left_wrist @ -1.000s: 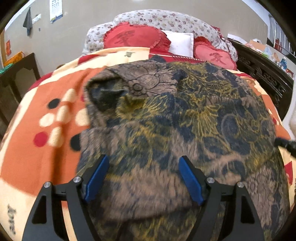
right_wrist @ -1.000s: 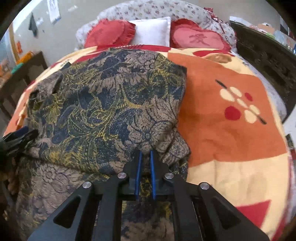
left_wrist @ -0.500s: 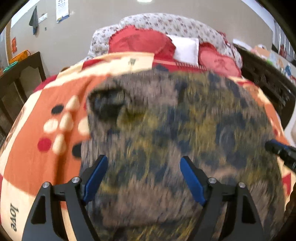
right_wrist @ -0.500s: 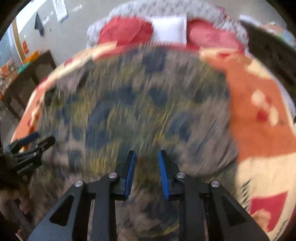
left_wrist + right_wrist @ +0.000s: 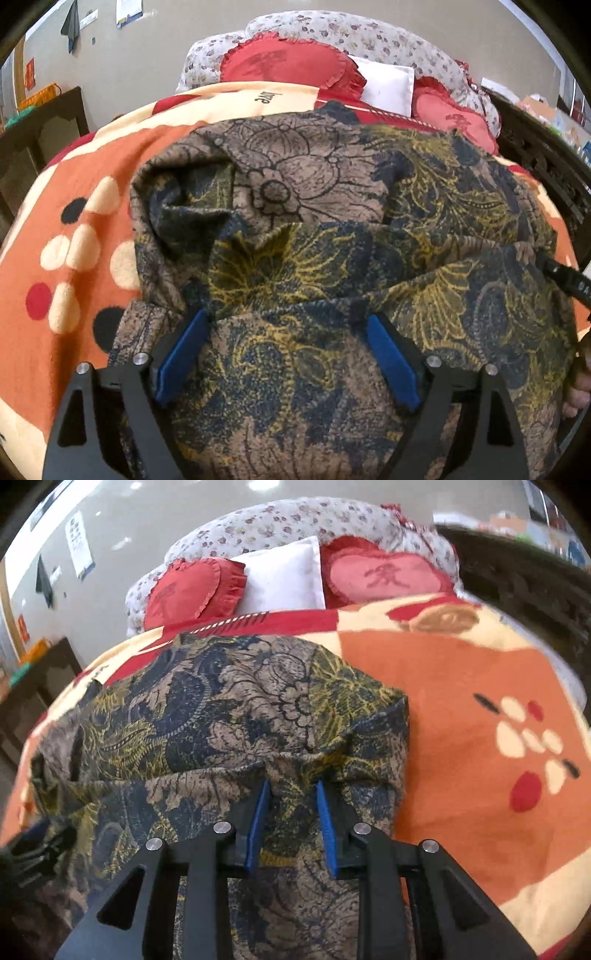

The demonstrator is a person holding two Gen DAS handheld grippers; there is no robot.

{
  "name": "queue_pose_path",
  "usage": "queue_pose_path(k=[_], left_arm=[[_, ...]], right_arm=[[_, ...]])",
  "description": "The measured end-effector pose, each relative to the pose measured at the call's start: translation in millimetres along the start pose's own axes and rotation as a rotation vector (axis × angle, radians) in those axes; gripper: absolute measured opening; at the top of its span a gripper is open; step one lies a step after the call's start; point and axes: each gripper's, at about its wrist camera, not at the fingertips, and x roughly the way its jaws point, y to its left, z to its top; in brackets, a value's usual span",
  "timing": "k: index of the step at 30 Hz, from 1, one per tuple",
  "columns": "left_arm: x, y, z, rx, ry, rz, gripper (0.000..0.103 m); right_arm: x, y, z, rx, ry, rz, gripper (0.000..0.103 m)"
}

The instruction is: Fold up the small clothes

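Observation:
A brown, navy and yellow floral patterned garment (image 5: pixel 332 229) lies spread on the bed, its near part folded over; it also shows in the right wrist view (image 5: pixel 229 723). My left gripper (image 5: pixel 286 325) is open wide, with the near fold of cloth bulging between its blue pads (image 5: pixel 181 354). My right gripper (image 5: pixel 291 794) is open partway, jaws astride the near fold of the garment by its right edge. The right gripper's tip (image 5: pixel 565 277) shows at the right edge of the left wrist view.
An orange, cream and red blanket (image 5: pixel 480 738) covers the bed. Red heart cushions (image 5: pixel 384 579) and a white pillow (image 5: pixel 284 579) lie at the head. Dark wooden furniture (image 5: pixel 44 133) stands to the left and a dark bed frame (image 5: pixel 546 177) to the right.
My right gripper, shut on the cloth a second ago, has opened. Both grippers have moved forward over the garment, whose near part now lies folded onto the rest.

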Motion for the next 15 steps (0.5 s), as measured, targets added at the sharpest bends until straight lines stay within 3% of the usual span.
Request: queue_pose_path(k=[8, 11, 13, 15], left_arm=[[-1.3, 3.5, 1.0, -0.011, -0.003, -0.013, 0.091], [-1.0, 4.1, 1.4, -0.007, -0.004, -0.004, 0.092], [-1.0, 4.0, 1.1, -0.008, -0.004, -0.004, 0.092], [-0.9, 3.9, 1.0, -0.008, -0.003, -0.002, 0.092]], right_arm=[[-30.8, 30.9, -0.5, -0.071, -0.032, -0.115, 0.027], [-56.8, 63.7, -6.5, -0.131, -0.088, -0.082, 0.027], [-57.7, 87.5, -15.5, -0.189, -0.063, -0.018, 0.027], [-40.4, 110.9, -31.3, -0.282, 0.006, -0.008, 0.027]])
